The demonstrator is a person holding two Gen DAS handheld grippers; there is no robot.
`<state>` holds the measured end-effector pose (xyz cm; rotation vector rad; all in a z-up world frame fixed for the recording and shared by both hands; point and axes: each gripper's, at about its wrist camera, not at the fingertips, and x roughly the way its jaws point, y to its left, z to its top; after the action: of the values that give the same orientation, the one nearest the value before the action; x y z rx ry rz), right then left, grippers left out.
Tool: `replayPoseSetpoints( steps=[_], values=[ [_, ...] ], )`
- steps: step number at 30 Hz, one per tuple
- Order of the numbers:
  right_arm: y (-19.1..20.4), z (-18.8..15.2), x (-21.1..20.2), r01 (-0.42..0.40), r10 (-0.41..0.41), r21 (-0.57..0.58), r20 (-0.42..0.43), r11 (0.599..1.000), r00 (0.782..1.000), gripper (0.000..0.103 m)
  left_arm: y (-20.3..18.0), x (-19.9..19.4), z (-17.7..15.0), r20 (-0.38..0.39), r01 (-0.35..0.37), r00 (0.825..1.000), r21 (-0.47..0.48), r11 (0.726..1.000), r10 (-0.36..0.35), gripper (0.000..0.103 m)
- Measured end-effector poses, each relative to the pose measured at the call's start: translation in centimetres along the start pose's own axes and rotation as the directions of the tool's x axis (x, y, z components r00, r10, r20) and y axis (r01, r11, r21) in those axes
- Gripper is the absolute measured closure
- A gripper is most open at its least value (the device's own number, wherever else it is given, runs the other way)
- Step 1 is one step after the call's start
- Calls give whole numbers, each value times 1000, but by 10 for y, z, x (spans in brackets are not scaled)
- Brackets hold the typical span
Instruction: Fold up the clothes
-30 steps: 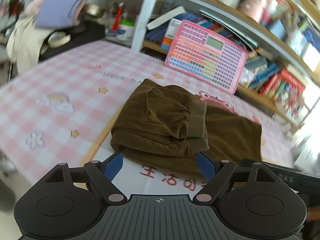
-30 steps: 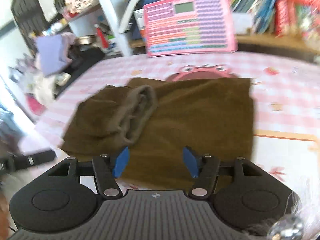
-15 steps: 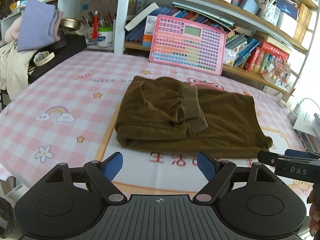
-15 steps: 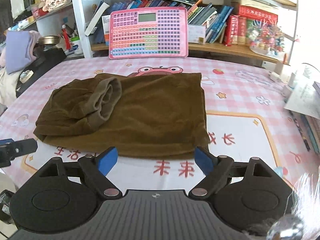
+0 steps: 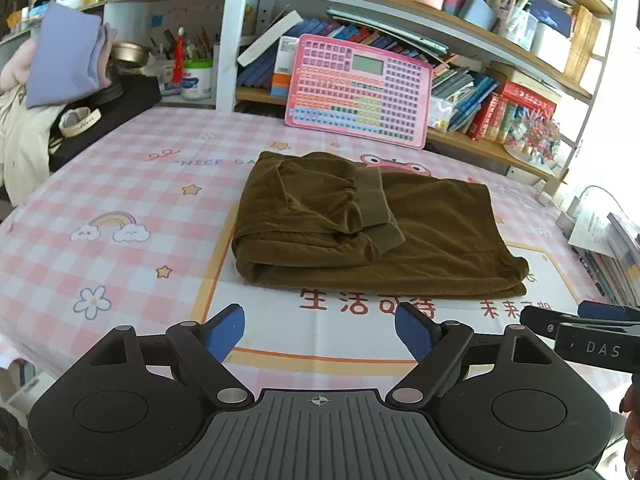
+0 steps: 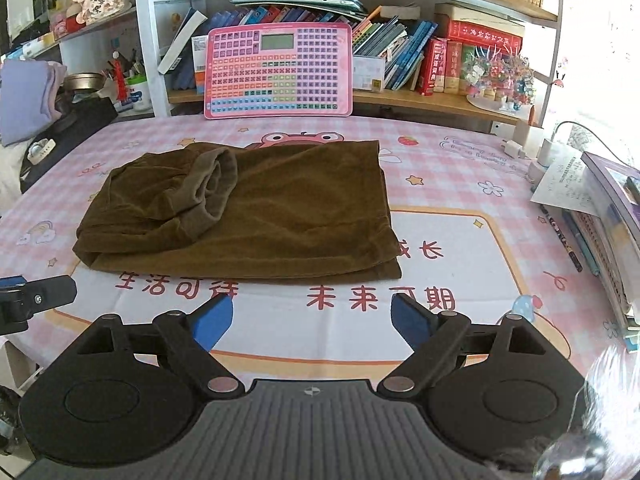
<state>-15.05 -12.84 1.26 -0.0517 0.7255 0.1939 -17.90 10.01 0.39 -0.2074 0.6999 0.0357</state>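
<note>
Both sets of blue-padded fingers stood wide apart and held nothing: the left gripper [image 5: 320,330] and the right gripper [image 6: 312,320] hung above the near edge of the table, short of the cloth. A second earlier each had been close over the garment, the near hem almost between the pads; in that second both had drawn back and levelled out, so the whole piece came into view. I judge this as a release after a fold, with the grippers backing off, though whether another fold was wanted the pictures did not settle.

The brown corduroy-like garment [image 5: 372,224] lay folded in a rough rectangle on the pink checked tablecloth [image 5: 132,184], over its printed white panel, ribbed cuffs [image 6: 216,188] doubled onto the left half.

As for containers, a white cup [image 5: 196,80] on the shelf held pens and brushes; a brass-coloured bowl [image 5: 128,53] stood beside it, its contents not visible. Books and a pink keyboard toy [image 6: 278,70] filled the wooden shelves behind.
</note>
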Motion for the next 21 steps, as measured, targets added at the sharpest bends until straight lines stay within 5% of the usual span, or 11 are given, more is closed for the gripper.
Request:
replayPoseSetpoints(
  steps=[21],
  values=[
    [-43,-6,16,-20,24,65,-64,998,998,14,-40,26,2,-58,2,998,27,1000,0,18]
  ],
)
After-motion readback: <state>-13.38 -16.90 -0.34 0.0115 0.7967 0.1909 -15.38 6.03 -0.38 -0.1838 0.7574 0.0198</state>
